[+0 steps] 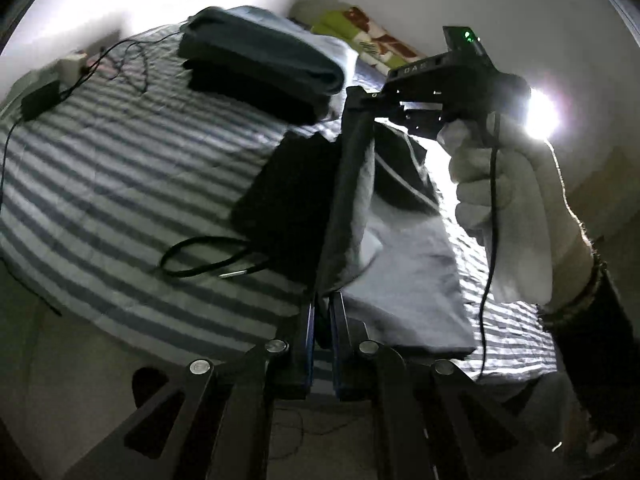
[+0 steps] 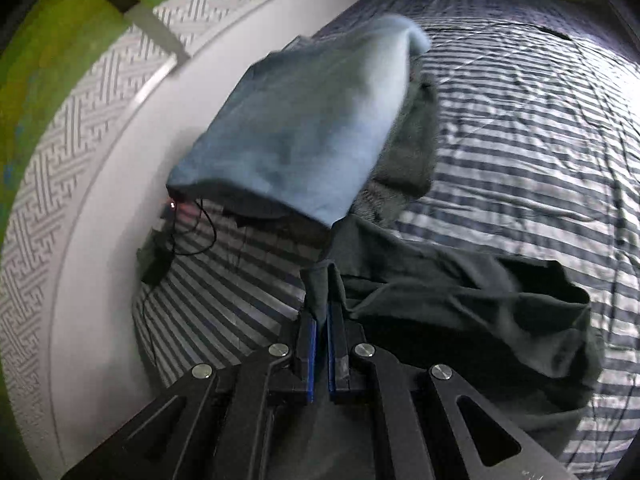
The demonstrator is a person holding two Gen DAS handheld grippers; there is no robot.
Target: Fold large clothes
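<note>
So this looks like mid-fold: a dark green-grey soft garment (image 2: 460,304) is pinched at one edge by the right gripper (image 2: 320,320), jaws nearly closed with just the cloth's thickness between the blue pads. Seen from the left wrist, the same sort of thing is going on with the left gripper (image 1: 322,316), jaws almost fully closed on a dark hem that is stretched taut up to the right gripper's fingers (image 1: 356,120), which is held by a white-gloved hand (image 1: 508,184).

The garment is hung between the two grippers just above the blue-and-white striped bed cover (image 2: 520,128), with its loose end draped on the cover on the side away from the folded stack. A stack of folded clothes, light blue one on top (image 2: 304,128), is parked beside it, near the white bed frame edge (image 2: 100,208).

Best guess at the step: a held edge is being carried across for a fold. Next, the edge probably needs to be laid flat and lined up over the rest of the fabric, tension kept even on both corners, before anything is released.

Hard to read: everything is motion-blurred, the left view is badly backlit by a glaring light, and which part of the garment is gripped can't be told. A flat black rectangular object (image 1: 288,200) and black cables (image 1: 200,256) are lying on the cover; what they are isn't clear.
</note>
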